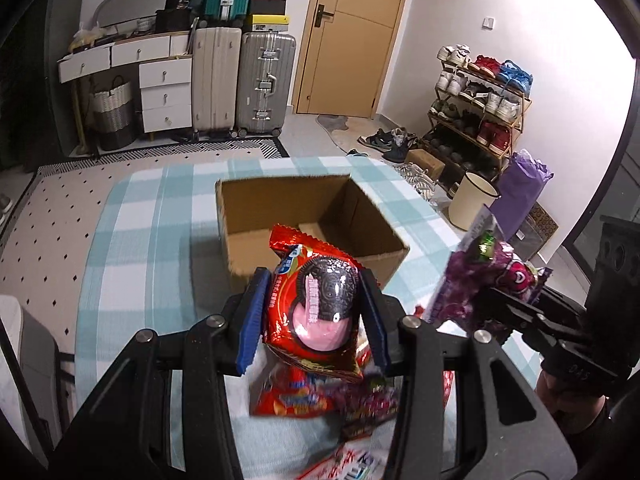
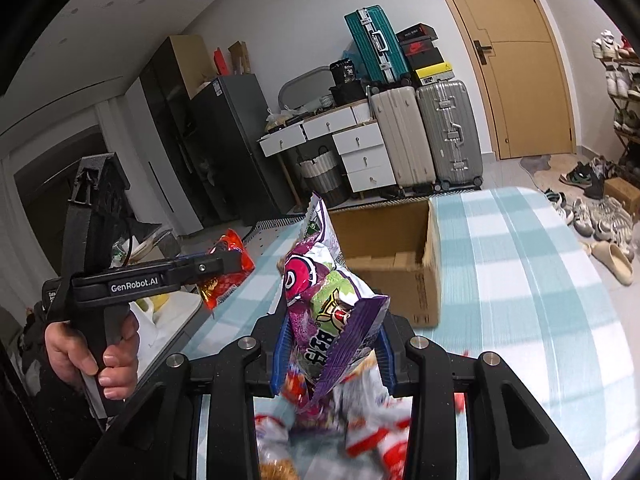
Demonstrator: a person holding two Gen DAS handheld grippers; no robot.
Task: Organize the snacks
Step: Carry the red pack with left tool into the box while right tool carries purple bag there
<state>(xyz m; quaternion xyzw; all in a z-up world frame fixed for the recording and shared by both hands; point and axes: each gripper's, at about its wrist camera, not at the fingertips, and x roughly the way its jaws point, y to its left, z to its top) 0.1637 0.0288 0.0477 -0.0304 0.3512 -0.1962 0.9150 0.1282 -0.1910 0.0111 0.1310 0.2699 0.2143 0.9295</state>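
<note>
Now both packets are up and bound for the cardboard box (image 1: pixel 312 220): left gripper (image 1: pixel 316 312) clamped on the red cookie packet (image 1: pixel 320 308), right gripper (image 2: pixel 332 344) clamped on the purple snack bag (image 2: pixel 332 304); next, carry each above the box's open top, then release.

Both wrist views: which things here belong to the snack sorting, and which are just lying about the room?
Job:
- red cookie packet, held in left tongs
- purple snack bag, held in right tongs
- cardboard box, open
- loose snack pile on the checked cloth

Lying about:
- suitcases
- drawers
- shoe rack
- bin
- door
</note>
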